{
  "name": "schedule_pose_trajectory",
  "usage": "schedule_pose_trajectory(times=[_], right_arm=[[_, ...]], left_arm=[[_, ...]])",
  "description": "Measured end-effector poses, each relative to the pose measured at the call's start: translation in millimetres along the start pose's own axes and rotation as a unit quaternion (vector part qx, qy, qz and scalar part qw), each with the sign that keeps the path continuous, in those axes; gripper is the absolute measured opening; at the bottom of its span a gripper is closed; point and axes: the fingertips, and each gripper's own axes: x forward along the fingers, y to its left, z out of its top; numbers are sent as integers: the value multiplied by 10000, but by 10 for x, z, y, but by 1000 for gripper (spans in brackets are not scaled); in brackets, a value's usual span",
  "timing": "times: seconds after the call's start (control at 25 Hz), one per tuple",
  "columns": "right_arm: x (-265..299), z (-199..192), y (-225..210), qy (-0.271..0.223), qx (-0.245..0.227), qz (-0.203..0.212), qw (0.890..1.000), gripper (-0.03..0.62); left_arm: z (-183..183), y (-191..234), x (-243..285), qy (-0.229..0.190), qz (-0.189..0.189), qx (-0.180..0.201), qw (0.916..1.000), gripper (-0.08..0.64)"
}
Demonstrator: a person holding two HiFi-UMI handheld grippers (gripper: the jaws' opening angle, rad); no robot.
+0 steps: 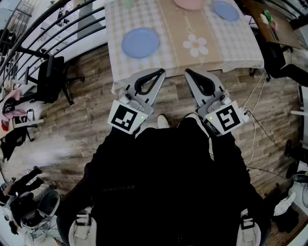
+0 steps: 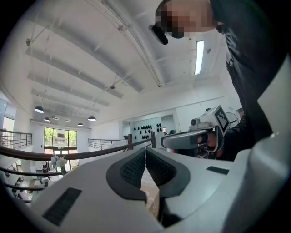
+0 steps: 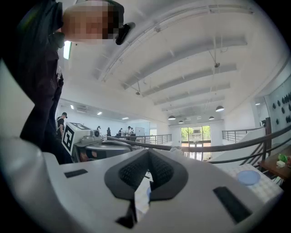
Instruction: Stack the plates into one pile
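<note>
1. Head view, far left: a black office chair (image 1: 48,79) stands on the wooden floor (image 1: 86,115) beside a curved railing (image 1: 43,29).
2. Next comes the counter (image 1: 120,72), covered by a checked cloth. On its left part a blue plate (image 1: 140,42) lies flat with nothing on it.
3. The left gripper (image 1: 161,72) hangs over the floor just short of the counter's near edge, apart from that plate. In the left gripper view its two jaws are pressed together, with nothing between them.
4. A person (image 1: 163,182) in black stands at the middle and holds both tools out towards the counter.
5. The right gripper (image 1: 187,72) sits beside the left one, their tips near each other, also short of the counter's edge. The right gripper view has its jaws fully closed on each other and holding nothing.
6. A pink dish (image 1: 189,4) rests at the far edge of the counter, cut off by the top of the frame.
7. A flower motif (image 1: 196,44) is printed on the cloth's beige middle strip, between the two blue plates.
8. A second blue plate (image 1: 226,10) lies on the far right part of the counter, well apart from the first and near the pink dish.
9. At the far right, a brown desk (image 1: 272,24) stands just past the counter's corner.
</note>
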Motion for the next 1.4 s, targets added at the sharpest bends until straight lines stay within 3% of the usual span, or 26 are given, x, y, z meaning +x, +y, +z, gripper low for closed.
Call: schedule_pose_trajectory(times=[0.68, 1.04, 1.4], right_arm=[[-68, -168, 230, 84, 218, -16, 9997, 2], [-150, -272, 133, 250, 404, -296, 9984, 2], [-77, -374, 56, 441, 405, -141, 9981, 2]], left_arm=[[-115, -62, -253, 20, 64, -111, 9999, 20], [-133, -27, -282, -49, 44, -96, 9999, 20], [-143, 27, -143, -146, -14, -165, 9998, 20]])
